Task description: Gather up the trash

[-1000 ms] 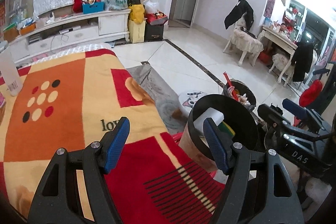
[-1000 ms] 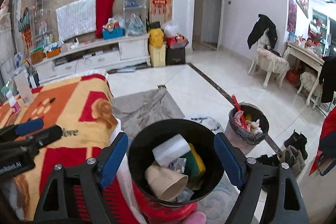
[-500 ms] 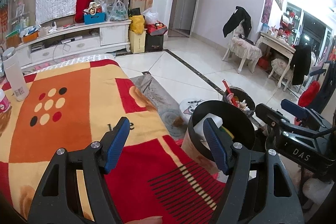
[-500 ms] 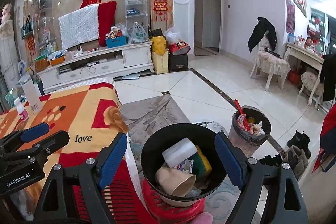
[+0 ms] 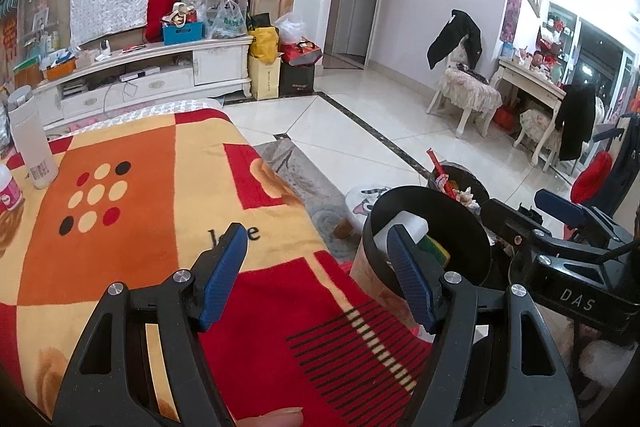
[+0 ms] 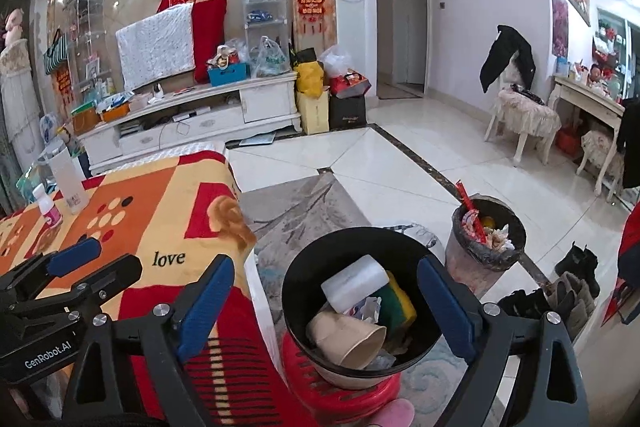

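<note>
A black-lined bin [image 6: 304, 275] stands on a red stool [image 6: 304, 379] beside the blanket-covered table. It holds a paper cup [image 6: 348, 337], a white roll [image 6: 354, 287], a green-yellow sponge [image 6: 400, 301] and crumpled paper. My right gripper [image 6: 328, 301] is open and empty, hovering above the bin. My left gripper [image 5: 316, 275] is open and empty over the blanket [image 5: 120, 227], with the bin [image 5: 460, 227] just to its right. The right gripper [image 5: 560, 223] shows in the left wrist view; the left gripper [image 6: 76, 259] shows in the right wrist view.
A white bottle [image 6: 72, 183] and a small pink-labelled jar [image 6: 48, 209] stand at the table's far left. A second full bin [image 6: 486, 239] stands on the tiled floor to the right, with boots [image 6: 576, 275] beyond it. A TV cabinet [image 6: 192, 119] lines the far wall.
Both grippers have pulled back and risen a little, so more of the table and room shows. Both stay open and empty; the bin's contents have not moved.
</note>
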